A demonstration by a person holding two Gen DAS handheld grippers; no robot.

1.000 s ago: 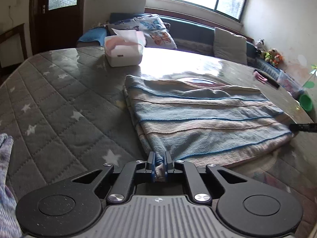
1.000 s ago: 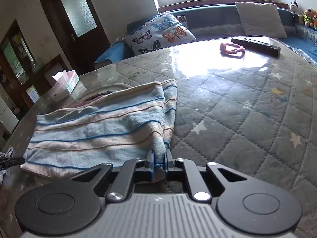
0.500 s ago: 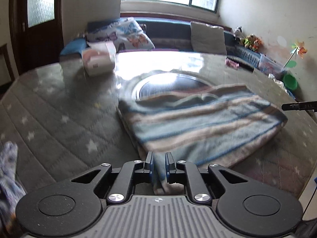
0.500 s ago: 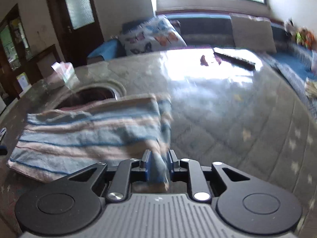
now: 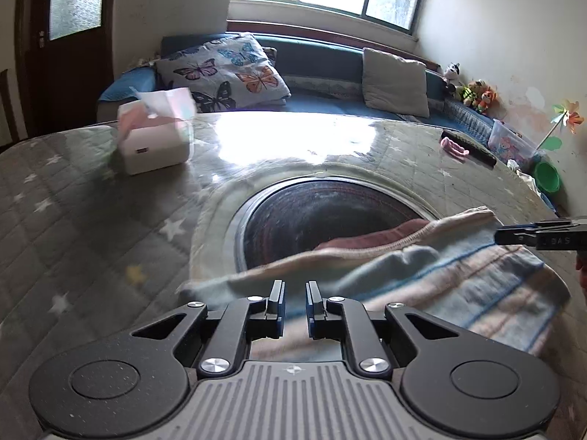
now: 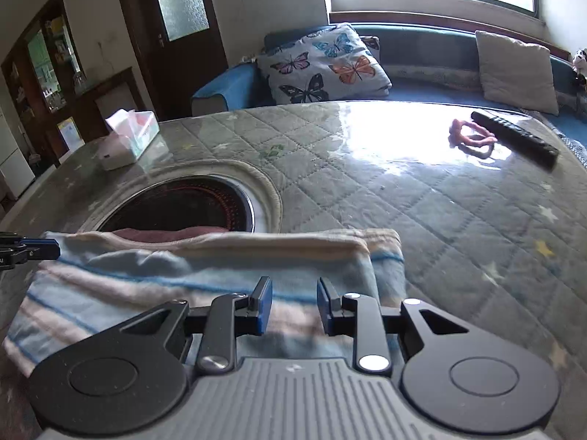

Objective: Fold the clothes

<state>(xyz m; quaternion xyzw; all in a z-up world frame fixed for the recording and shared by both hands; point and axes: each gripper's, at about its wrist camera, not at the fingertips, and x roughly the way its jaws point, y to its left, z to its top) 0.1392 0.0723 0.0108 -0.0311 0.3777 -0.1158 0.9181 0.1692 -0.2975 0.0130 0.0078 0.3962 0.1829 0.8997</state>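
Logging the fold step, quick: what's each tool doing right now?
Left tool: open, holding nothing, over the striped garment.
Right tool: open, holding nothing, above the same garment.

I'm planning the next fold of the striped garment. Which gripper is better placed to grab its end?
Right, probably. The right gripper is open just above the striped garment's folded end, while the left gripper, also open, sits along its long edge.
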